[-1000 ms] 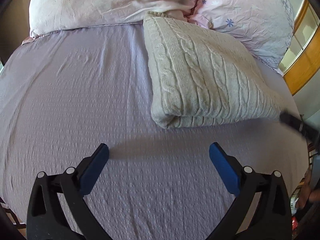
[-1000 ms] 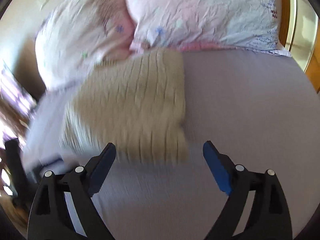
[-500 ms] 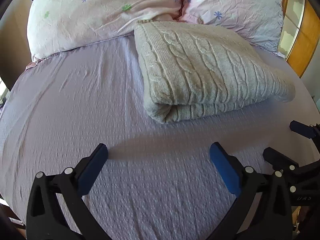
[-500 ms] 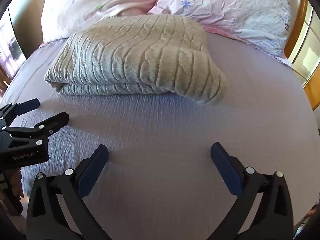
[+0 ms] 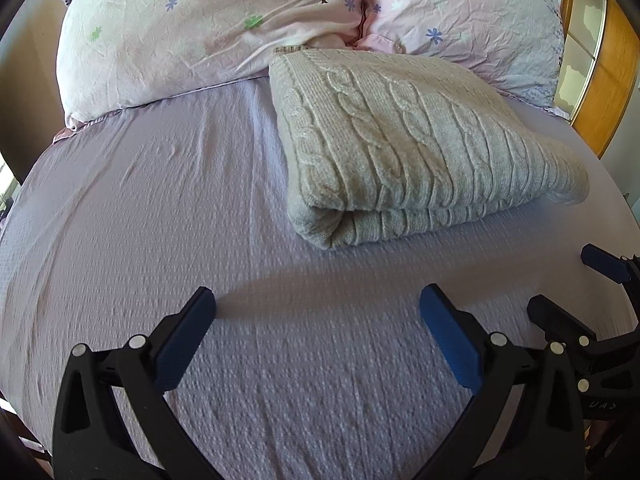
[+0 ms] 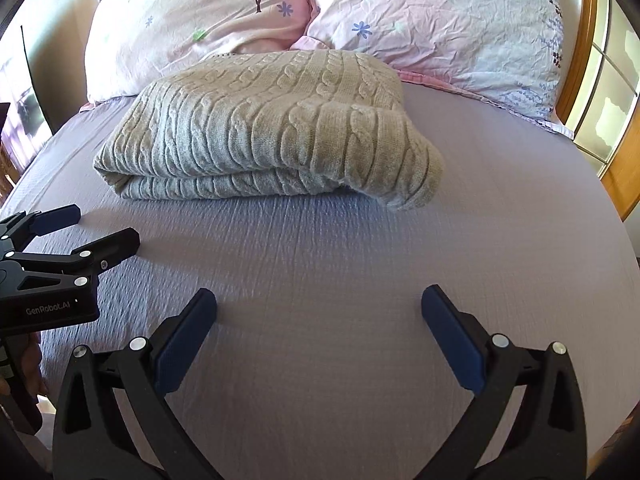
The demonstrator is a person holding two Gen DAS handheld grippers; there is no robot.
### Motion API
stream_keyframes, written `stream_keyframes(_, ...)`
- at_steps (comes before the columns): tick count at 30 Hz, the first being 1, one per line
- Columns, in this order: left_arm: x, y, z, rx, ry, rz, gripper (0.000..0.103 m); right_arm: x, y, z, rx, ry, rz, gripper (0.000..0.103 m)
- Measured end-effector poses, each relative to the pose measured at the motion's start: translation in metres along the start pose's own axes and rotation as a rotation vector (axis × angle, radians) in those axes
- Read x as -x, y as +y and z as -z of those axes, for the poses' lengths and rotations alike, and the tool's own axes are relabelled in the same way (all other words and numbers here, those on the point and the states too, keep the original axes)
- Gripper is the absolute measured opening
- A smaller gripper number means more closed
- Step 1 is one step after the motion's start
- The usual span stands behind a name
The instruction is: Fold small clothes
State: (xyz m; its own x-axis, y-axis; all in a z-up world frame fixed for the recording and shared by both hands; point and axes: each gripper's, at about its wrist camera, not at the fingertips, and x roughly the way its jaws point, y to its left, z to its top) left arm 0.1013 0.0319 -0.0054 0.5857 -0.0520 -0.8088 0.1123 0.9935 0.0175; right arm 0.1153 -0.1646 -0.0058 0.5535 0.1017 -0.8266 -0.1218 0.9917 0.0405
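A cream cable-knit sweater (image 5: 404, 148) lies folded in a thick rectangle on the lilac bed sheet (image 5: 160, 208), its far edge against the pillows. It also shows in the right wrist view (image 6: 272, 128). My left gripper (image 5: 318, 308) is open and empty, hovering over bare sheet in front of the sweater's left corner. My right gripper (image 6: 319, 306) is open and empty, over bare sheet in front of the sweater. Each gripper shows at the edge of the other's view: the right one (image 5: 560, 284), the left one (image 6: 104, 228).
Two pink floral pillows (image 5: 208, 28) (image 5: 460, 16) lie at the head of the bed. A wooden frame with glass panes (image 6: 600, 92) stands to the right. The bed's right edge curves down near it.
Both grippers have pulled back from the sweater and steadied, side by side. The right wrist view swung from the sweater's side to face its front. The sweater stays folded in place.
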Motion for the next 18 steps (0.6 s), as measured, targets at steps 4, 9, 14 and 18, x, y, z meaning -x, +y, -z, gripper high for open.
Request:
stream_keyframes(4,-0.0004,0.0004,-0.0003,-0.001,-0.004,-0.001,0.101,0.0005,0.0006,0.0014,0.0,0.0,0.0,0.102)
stream_keyframes(9,-0.0012,0.0007,-0.0006,-0.006,-0.013,-0.003,0.101,0.0011,0.0013,0.0029,-0.001,0.0,0.0,0.102)
stream_keyframes(14,-0.0013,0.0008,-0.001,-0.002,-0.015,-0.003,0.101,0.0013,0.0015,0.003,-0.001,0.0,0.0,0.102)
stream_keyframes(18,-0.0011,0.0014,-0.0002,-0.004,-0.026,0.003,0.101,0.0013,0.0016,0.0029,-0.001,0.0,0.001,0.102)
